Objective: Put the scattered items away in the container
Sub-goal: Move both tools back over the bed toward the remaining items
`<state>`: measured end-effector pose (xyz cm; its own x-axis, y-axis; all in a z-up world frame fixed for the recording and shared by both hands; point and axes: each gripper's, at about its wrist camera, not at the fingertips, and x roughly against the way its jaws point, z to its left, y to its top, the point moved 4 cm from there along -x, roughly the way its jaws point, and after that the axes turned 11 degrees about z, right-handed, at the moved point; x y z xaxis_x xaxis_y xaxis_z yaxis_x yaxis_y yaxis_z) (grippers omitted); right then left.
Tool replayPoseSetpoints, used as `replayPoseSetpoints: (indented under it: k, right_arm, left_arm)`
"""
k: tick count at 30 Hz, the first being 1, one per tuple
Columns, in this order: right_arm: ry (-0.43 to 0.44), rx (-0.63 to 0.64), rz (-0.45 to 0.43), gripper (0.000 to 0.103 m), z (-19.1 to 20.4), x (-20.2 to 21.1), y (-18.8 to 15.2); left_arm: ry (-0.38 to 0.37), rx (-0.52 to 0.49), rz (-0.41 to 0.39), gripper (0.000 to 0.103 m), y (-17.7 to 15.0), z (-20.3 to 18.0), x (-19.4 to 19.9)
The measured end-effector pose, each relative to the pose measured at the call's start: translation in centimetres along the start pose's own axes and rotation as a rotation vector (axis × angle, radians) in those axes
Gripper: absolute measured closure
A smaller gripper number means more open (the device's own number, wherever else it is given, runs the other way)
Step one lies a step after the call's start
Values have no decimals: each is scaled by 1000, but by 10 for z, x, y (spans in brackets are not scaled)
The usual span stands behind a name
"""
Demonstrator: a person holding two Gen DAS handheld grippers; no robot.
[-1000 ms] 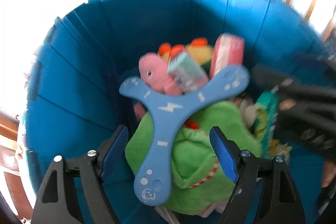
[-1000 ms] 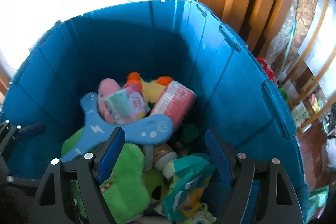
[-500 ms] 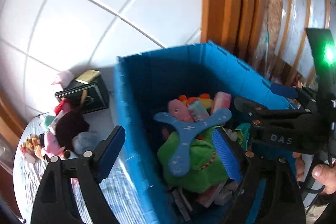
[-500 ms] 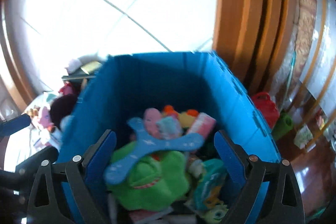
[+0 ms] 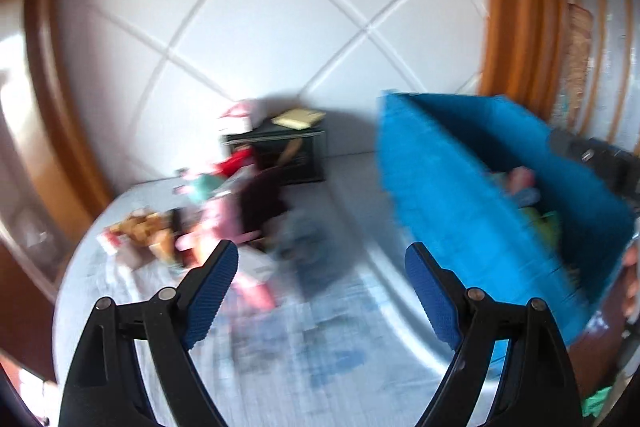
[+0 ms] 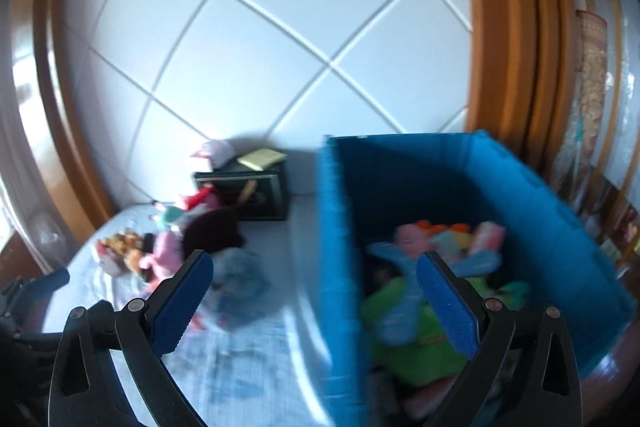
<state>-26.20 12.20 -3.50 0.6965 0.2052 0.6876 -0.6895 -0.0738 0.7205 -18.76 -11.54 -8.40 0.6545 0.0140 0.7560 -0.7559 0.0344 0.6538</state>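
Our left tongs (image 5: pixel 320 291) hang spread and empty; our right tongs (image 6: pixel 316 297) are opening, nothing between them. The bin (image 6: pixel 520 195) stands right, already full; loose toys (image 6: pixel 168 251) lie far left on the bed (image 6: pixel 248 367), awaiting pickup.

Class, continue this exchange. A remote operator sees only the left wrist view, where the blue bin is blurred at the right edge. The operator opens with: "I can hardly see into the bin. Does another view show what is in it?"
Observer: Yes. The right wrist view looks into the blue bin, and a green plush fills the near part.
Operator: Is anything on top of it?
Observer: A light-blue boomerang lies across it, though it is blurred.
Operator: Is the right gripper carrying something?
Observer: No. The right gripper has its jaws opening, with nothing between them.
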Motion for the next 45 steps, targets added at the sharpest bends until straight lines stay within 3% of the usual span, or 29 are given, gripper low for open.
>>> replayPoseSetpoints:
  k: [7, 18, 25, 29, 37, 45]
  right_arm:
    - [39, 51, 84, 0, 83, -31, -26]
    - [183, 212, 209, 0, 171, -117, -51]
    - [246, 309, 260, 0, 263, -155, -57]
    - [242, 308, 269, 0, 317, -178, -61]
    - [152, 152, 362, 0, 398, -251, -76]
    - [72, 104, 449, 0, 441, -305, -91]
  left_arm:
    - [82, 134, 68, 17, -39, 124, -19]
    - [279, 383, 169, 17, -86, 253, -52]
    - [279, 442, 195, 17, -94, 318, -68]
    - [263, 417, 198, 17, -84, 365, -90]
    - [175, 303, 261, 17, -59, 467, -174]
    - [113, 259, 296, 17, -18, 509, -268]
